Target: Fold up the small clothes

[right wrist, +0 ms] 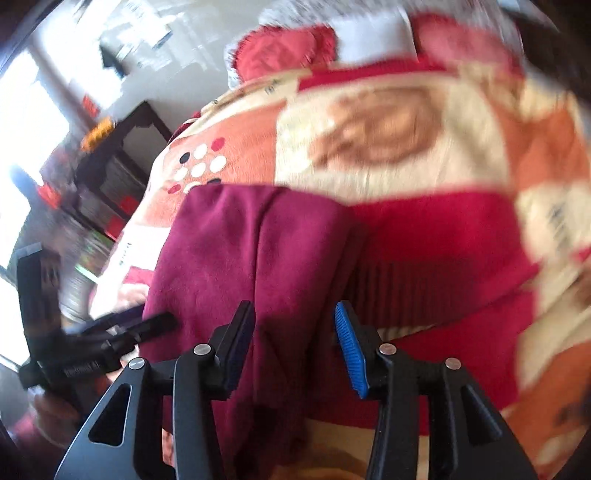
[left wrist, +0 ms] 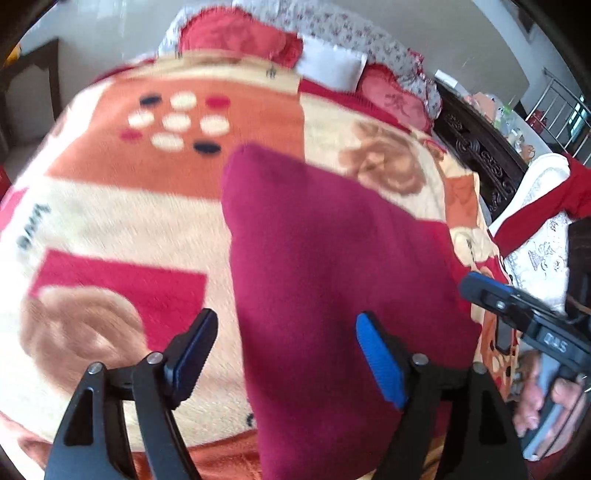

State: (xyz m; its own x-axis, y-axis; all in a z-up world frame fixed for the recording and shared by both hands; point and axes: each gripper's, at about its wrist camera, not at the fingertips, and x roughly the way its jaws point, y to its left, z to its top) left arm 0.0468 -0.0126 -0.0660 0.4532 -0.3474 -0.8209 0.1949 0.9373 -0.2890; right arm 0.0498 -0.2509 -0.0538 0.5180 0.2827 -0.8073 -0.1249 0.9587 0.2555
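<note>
A maroon garment (left wrist: 332,280) lies folded on a patterned blanket (left wrist: 110,206) that covers the bed. In the left view its near end runs out of the bottom of the frame, so its full outline is hidden; the far corner is rounded and raised a little off the blanket.

The left gripper (left wrist: 286,358) hangs over the garment's left edge with its fingers (left wrist: 378,363) spread wide, nothing between them. The right gripper (right wrist: 295,349) is over the garment's (right wrist: 240,258) middle, fingers (right wrist: 351,354) likewise apart and empty; whether their tips touch the cloth cannot be told.

Both views are smeared by motion blur, the right one more. There the blanket's (right wrist: 406,147) pattern is soft, and the left gripper (right wrist: 147,323) at the lower left is a dark streak at the garment's edge. In the left view the right gripper (left wrist: 524,314) enters at the right rim, partly cut off. Red pillows (left wrist: 240,33) at the bed's head are blurred.
</note>
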